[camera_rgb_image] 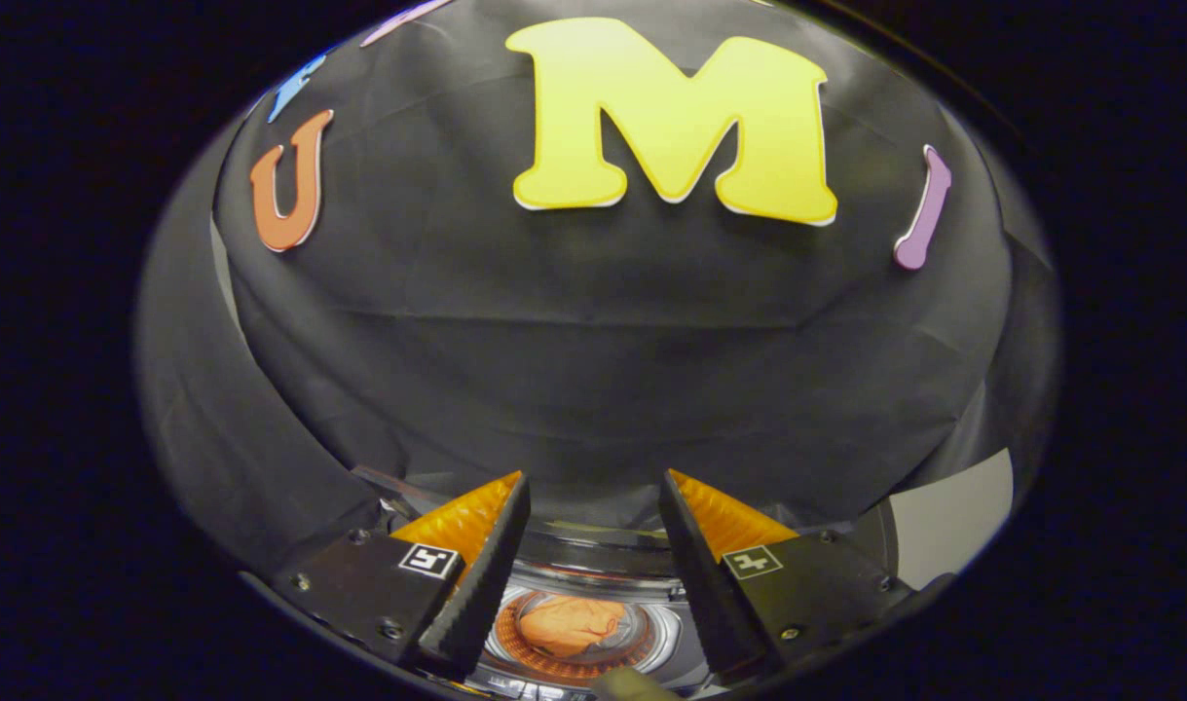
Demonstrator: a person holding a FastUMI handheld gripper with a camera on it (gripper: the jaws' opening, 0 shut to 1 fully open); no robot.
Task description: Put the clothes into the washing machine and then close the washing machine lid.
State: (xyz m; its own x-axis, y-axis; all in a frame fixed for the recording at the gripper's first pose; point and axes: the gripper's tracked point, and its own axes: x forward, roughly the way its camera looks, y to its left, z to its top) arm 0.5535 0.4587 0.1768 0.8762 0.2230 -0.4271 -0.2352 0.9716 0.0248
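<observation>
A black cloth wall [593, 370], creased in broad folds, rises behind everything in the gripper view and curves round on both sides; at the far right, low down, a pale flat panel [953, 521] shows past the edge of the cloth. Below the cloth, between the two fingers and a little under them, lies the washing machine [593, 574], seen from above: a shiny curved rim runs across just beyond the fingertips, and inside it the round drum opening drops away with ringed, reflective walls. Down in the drum rest the clothes [574, 625], a crumpled orange bundle lying roughly in the middle of the opening, ringed by an orange-tinted band that may be a reflection or the perforated drum wall; which of the two cannot be told. The tool [593, 487] hangs above the opening with its fingers [476, 545] spread well apart, nothing between them and neither one touching the bundle or the rim. Each finger carries a small square marker on its upper face near the base. A dull, blurred shape [627, 686] sits at the near rim of the machine just below the drum, too unclear to name
</observation>
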